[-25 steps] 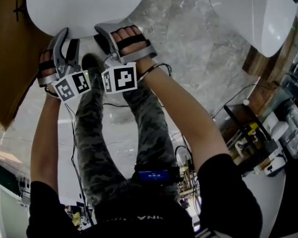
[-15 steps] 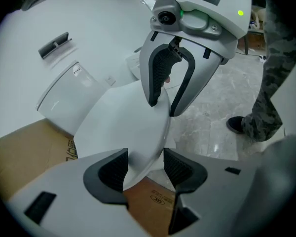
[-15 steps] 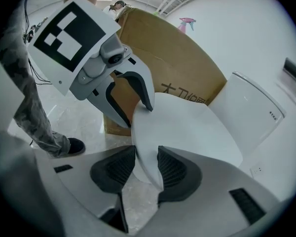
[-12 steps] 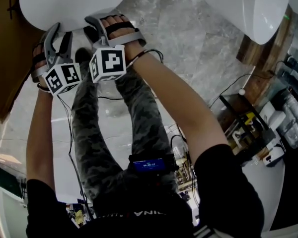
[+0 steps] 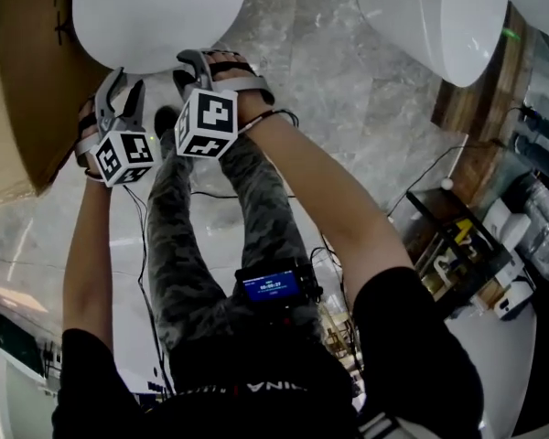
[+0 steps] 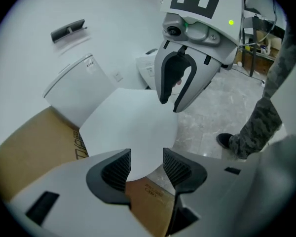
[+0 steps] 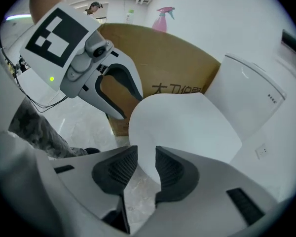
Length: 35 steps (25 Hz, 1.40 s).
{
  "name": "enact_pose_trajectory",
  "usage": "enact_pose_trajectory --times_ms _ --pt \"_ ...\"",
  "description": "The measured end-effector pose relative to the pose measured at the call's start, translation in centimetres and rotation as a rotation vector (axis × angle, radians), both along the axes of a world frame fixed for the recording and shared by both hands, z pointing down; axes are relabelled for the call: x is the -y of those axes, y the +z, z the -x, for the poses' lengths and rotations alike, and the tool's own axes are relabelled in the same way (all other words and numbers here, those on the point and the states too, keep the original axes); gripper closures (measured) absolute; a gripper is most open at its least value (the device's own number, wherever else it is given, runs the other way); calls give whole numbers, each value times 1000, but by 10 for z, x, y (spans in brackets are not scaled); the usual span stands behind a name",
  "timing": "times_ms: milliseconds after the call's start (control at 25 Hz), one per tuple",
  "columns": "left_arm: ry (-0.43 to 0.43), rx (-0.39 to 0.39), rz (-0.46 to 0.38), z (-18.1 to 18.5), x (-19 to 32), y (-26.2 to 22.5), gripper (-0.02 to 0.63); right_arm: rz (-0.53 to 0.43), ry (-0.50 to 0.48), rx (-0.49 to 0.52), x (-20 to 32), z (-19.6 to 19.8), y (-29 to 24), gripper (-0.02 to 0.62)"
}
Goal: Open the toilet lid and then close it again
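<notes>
Setting: grey-veined marble floor (image 5: 348,126), workshop clutter along the right edge of the head view, a 2nd white toilet (image 5: 430,16) at upper right.

Item 1: toilet lid (image 5: 156,16), white, upper left of the head view. Its rounded front edge points down the frame toward the person. Its long axis runs up and out of the top of the frame, to a hinge that is not shown.

Item 2: left hand-held gripper (image 5: 123,80), at the lid's front edge. Jaws stand fairly wide, with the lid rim filling the gap pad to pad: gripped.

Item 3: right hand-held gripper (image 5: 201,62), just beside the left, on the same edge. Jaws are narrower and closing, with the rim between the pads and apparently touching both.

Judgement: both lie equally near, and the lid pivots up and away from them.

Writing: cardboard box (image 7: 177,73) bears black Chinese characters, seemingly "大卫伯", the rest hidden. The print on the waist screen is too small to read.
</notes>
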<state>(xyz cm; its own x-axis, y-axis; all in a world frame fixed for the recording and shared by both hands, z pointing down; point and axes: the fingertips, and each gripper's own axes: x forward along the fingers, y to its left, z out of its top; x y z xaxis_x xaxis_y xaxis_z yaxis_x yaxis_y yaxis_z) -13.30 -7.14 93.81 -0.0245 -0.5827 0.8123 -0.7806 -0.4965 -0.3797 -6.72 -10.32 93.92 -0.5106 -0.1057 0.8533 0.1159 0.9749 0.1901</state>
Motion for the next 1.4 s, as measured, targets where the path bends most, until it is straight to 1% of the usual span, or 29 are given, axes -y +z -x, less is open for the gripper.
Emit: enact_pose_trajectory --times_ms 40,80,120,160,200,280,360,440,560,640,800,920,1080,1240,1400 --pt "-11 -6 -5 1 3 -10 399 -8 22 5 6 -1 -11 483" --pt "-28 -8 -15 4 10 -22 408 -23 52 15 17 -1 -23 514" --pt "-49 -11 -28 9 16 -36 437 -37 87 27 27 1 -37 536" --pt "-72 -18 -43 14 22 -52 455 -47 120 39 37 4 -54 545" --pt "-93 -28 -62 19 27 -72 496 -51 153 53 45 6 -74 553" --pt "-132 -62 -106 26 34 -121 541 -44 215 83 55 9 -121 563" --pt "-165 -115 -157 30 40 -182 561 -34 271 125 60 11 -177 566" --pt "-174 -161 -210 28 46 -246 581 -39 318 177 66 9 -237 569" --pt "-175 -228 -269 22 44 -326 595 -47 375 249 66 2 -316 572" --pt "-168 -250 -309 19 43 -370 595 -50 401 294 66 -3 -360 575" --pt "-154 -342 -394 1 38 -438 596 -23 435 376 56 -17 -420 578" --pt "-134 -401 -436 -14 31 -463 595 -18 449 420 47 -26 -440 578" --pt "-110 -429 -447 -26 31 -470 595 -19 464 459 50 -32 -453 578" --pt "-84 -428 -446 -37 37 -476 596 -2 484 463 55 -40 -457 580" --pt "-62 -420 -442 -51 41 -481 596 2 478 459 53 -51 -458 581"
